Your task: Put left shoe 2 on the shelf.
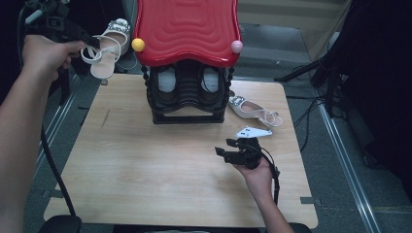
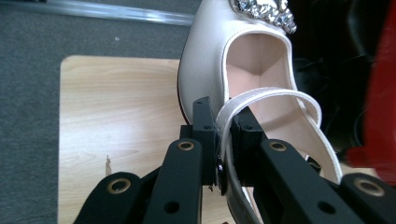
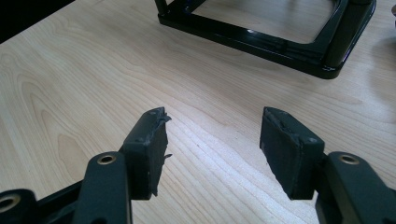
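A white sandal (image 1: 109,48) with a jewelled toe hangs in the air at the upper left, beyond the table's far left corner. My left gripper (image 1: 92,43) is shut on its heel strap (image 2: 261,98), the strap pinched between the two black pads. A second white sandal (image 1: 252,110) lies on the wooden table (image 1: 145,160) to the right of the shoe rack (image 1: 187,63). My right gripper (image 1: 228,148) rests low over the table at the right, open, with bare wood between its pads (image 3: 152,140).
The black shoe rack with a red wavy top (image 1: 187,26) stands at the table's far middle, a dark pair of shoes (image 1: 187,82) on its lower shelf. Cables and stands (image 1: 320,73) crowd the floor at the right. Metal rails (image 1: 340,145) run along both table sides.
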Tool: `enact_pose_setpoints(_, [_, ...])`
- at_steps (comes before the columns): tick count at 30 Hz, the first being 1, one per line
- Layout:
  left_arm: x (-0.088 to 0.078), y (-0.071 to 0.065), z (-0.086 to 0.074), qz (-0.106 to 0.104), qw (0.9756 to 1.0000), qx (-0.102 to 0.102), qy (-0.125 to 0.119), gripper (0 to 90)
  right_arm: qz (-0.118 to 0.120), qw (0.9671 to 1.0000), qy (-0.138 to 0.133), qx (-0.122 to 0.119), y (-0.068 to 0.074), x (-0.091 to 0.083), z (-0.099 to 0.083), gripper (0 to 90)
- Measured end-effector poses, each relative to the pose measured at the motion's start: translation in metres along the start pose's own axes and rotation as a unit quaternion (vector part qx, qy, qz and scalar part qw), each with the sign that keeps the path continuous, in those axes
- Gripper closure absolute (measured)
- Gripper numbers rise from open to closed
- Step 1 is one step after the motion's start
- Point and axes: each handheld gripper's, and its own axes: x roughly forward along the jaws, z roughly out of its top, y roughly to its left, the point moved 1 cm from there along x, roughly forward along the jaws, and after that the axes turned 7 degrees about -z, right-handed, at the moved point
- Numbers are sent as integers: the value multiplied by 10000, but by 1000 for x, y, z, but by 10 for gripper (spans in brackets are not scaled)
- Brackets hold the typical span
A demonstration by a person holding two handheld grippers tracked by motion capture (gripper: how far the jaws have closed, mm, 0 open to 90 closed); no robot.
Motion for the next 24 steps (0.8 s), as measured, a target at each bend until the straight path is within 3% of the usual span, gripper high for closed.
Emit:
enact_pose_setpoints(5, [-19, -18, 15, -6, 9999, 74, -115, 837, -14, 10000, -10, -18, 0, 0, 0, 425])
enact_pose_setpoints(8, [-28, -26, 21, -158, 9997, 75, -188, 836, -14, 10000, -12, -19, 0, 0, 0, 425])
enact_pose_setpoints(10, [-34, -34, 27, -144, 9995, 113, -253, 837, -7, 10000, -14, -18, 0, 0, 0, 425])
enact_pose_setpoints(19, [-53, -67, 43, -325, 9981, 281, -430, 836, -6, 10000, -10, -29, 0, 0, 0, 424])
enact_pose_setpoints(24, [-55, -90, 52, -362, 9972, 405, -505, 836, -11, 10000, -5, -33, 1, 0, 0, 424])
